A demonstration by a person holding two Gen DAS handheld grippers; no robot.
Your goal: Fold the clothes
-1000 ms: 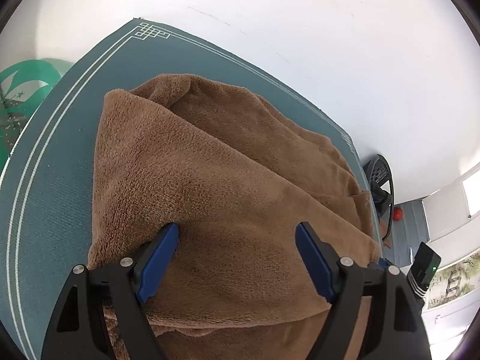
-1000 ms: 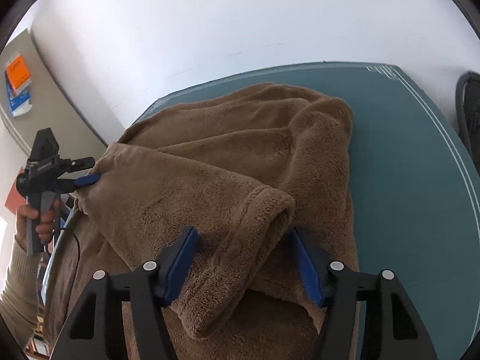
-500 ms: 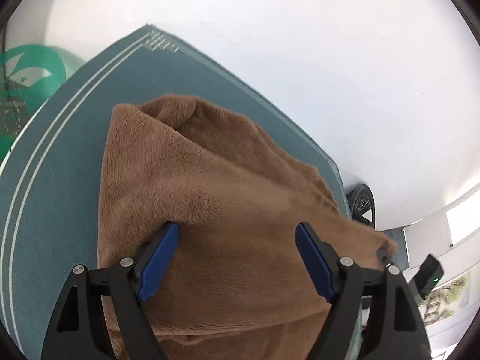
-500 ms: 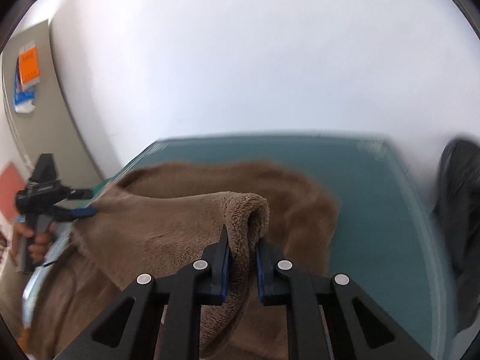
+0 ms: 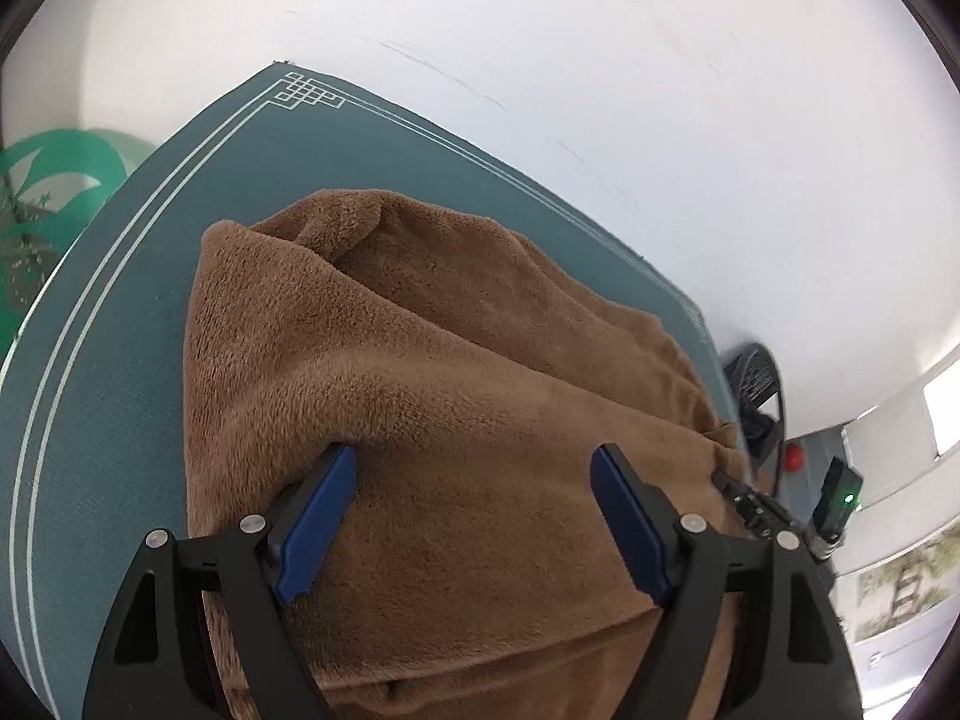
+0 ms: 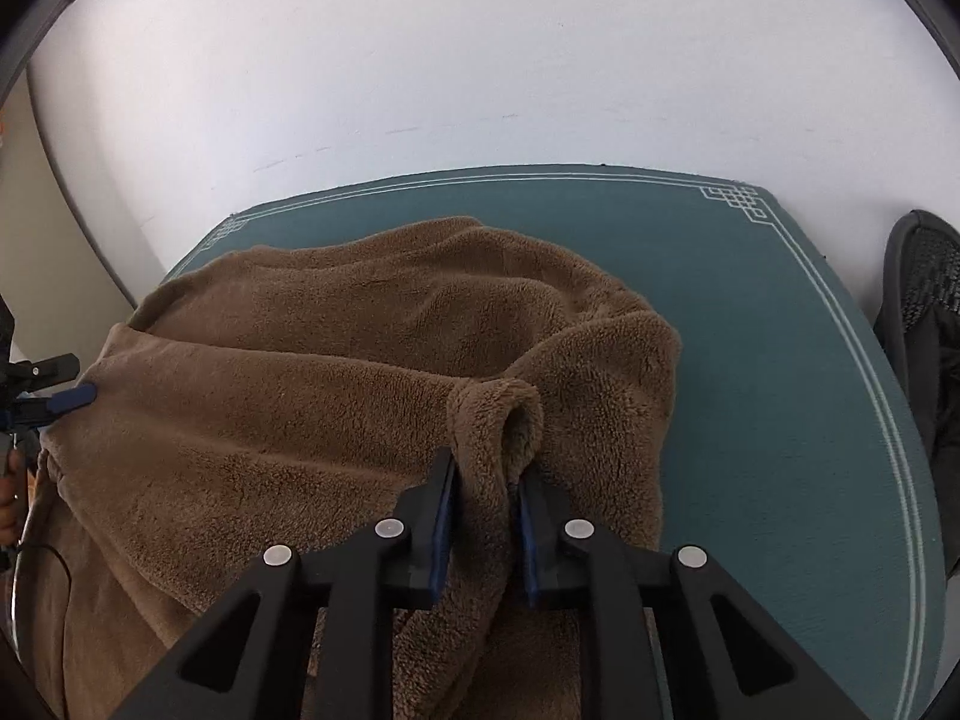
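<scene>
**Ana:** On the teal mat with the white border lines lies the brown fleece garment, heaped in soft folds and covering most of the near side. Where's the right gripper?

**Ben:** Low over the near part of the fleece. Its 2 blue-padded fingers are drawn close together, pinching a rolled cuff-like fold of the garment between them.

**Ana:** And the left gripper?

**Ben:** From its own camera, its jaws stand wide apart, the fleece garment spread under and between them. The left pad tip touches the pile; the other pad sits over the cloth, contact unclear.

**Ana:** The right wrist view shows that left gripper at the far left edge, its blue tip right against the garment's edge.

**Ben:** Yes. Whether it grips cloth there, I cannot tell from that view; from its own camera the fingers are spread.

**Ana:** Anything else around?

**Ben:** A white wall behind the mat, a dark mesh chair at the right, and the mat's knot-pattern corner seen from the left camera. The right gripper shows at that view's right edge, against the fleece.
</scene>
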